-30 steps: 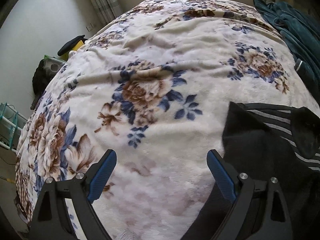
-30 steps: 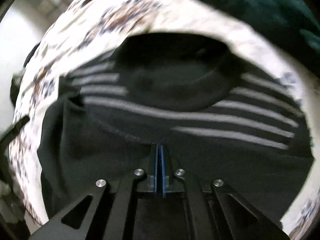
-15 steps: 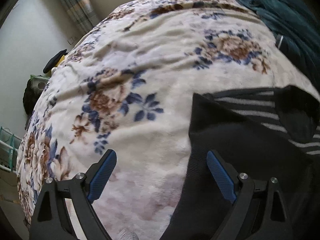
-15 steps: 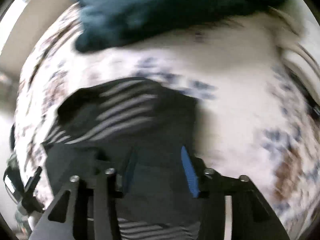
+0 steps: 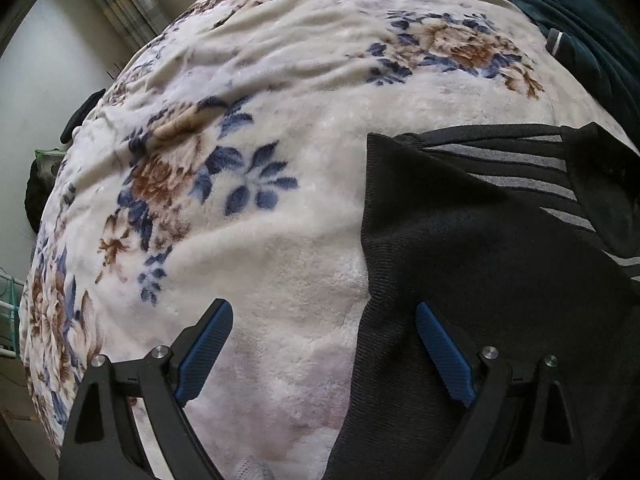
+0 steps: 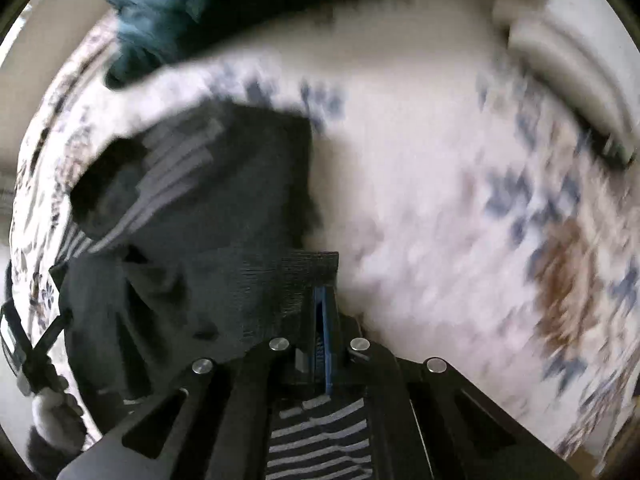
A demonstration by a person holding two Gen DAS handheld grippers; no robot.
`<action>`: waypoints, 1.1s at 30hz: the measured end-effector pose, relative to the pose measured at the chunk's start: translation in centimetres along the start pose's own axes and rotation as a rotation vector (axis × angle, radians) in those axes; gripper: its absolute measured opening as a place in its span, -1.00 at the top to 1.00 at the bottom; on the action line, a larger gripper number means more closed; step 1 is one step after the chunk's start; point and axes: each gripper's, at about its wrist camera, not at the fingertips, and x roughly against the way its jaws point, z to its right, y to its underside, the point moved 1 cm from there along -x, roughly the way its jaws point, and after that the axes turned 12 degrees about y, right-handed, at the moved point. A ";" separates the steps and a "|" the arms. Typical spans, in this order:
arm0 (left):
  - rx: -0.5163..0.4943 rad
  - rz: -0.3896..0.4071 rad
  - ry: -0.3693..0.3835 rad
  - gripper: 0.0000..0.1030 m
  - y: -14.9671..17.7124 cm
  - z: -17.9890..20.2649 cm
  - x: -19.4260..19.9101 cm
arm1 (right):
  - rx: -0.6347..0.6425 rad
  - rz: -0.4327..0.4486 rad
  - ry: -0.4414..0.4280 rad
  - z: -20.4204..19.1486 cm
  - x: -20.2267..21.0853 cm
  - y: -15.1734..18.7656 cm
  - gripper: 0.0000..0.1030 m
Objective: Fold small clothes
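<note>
Clearly soft and light, the black garment (image 5: 480, 280) lies on the bed, spread over the flowered blanket (image 5: 300, 100) toward its right side, with grey-striped panels showing along its far part and a ribbed knit band running down its near left border. It should drape and slump rather than hold a crease, so my judgement is that it is best taken by a hem or corner, where the doubled knit gives a firmer bite, and carried low so it does not swing. The right tool (image 6: 322, 320) has its pads together, clamped on a ribbed black edge of the garment (image 6: 192, 208), which hangs in folds to its left. The left tool (image 5: 324, 356) stands wide apart and holds nothing; its right pad sits over the ribbed border, its left pad over bare blanket. The blanket is plush and fleecy, likely to grip the knit a little. A dark teal cloth (image 5: 580, 12) is heaped at the far right edge of the bed.
</note>
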 end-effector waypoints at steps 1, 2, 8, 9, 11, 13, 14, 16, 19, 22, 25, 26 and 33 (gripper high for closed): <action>0.010 -0.001 0.002 -0.83 0.0 -0.1 0.0 | -0.001 0.038 -0.018 0.2 1.3 -0.4 0.95; 0.022 0.000 0.005 -0.83 0.1 -0.2 -0.1 | 0.001 0.070 -0.031 0.3 2.2 -0.7 0.95; 0.083 0.018 -0.003 -0.83 -0.1 -1.2 0.6 | 0.047 0.197 -0.096 -0.8 6.2 -5.3 0.95; 0.096 0.021 -0.005 -0.83 0.0 -1.4 0.8 | 0.060 0.212 -0.097 -1.2 6.6 -5.9 0.96; 0.111 0.027 -0.010 -0.83 0.1 -1.7 1.1 | 0.081 0.225 -0.099 -1.6 6.5 -6.2 0.96; 0.117 0.033 -0.018 -0.83 0.2 -1.9 1.5 | 0.082 0.205 -0.107 -1.8 5.4 -6.1 0.95; 0.118 0.036 -0.026 -0.83 0.3 -2.1 1.8 | 0.091 0.172 -0.107 -1.9 4.3 -5.8 0.95; 0.117 0.038 -0.036 -0.83 0.3 -2.2 2.3 | 0.113 0.018 -0.102 -1.6 1.1 -5.1 0.94; 0.103 0.049 -0.019 -0.83 0.4 -1.7 3.4 | 0.041 -0.169 -0.144 0.7 -2.2 -2.4 0.94; 0.033 0.060 0.018 -0.83 0.4 0.4 4.3 | -0.017 -0.184 -0.106 2.9 -2.5 -0.8 0.92; -0.065 0.029 0.022 -0.83 0.8 2.9 3.4 | -0.079 -0.177 -0.108 3.9 -2.5 -0.5 0.45; -0.093 0.013 0.010 -0.83 1.1 3.6 2.7 | -0.089 -0.177 -0.124 3.8 -2.6 -0.6 0.20; -0.034 -0.055 -0.038 -1.00 1.0 0.0 -0.6 | -0.030 -0.155 -0.142 1.3 -2.1 -1.4 0.15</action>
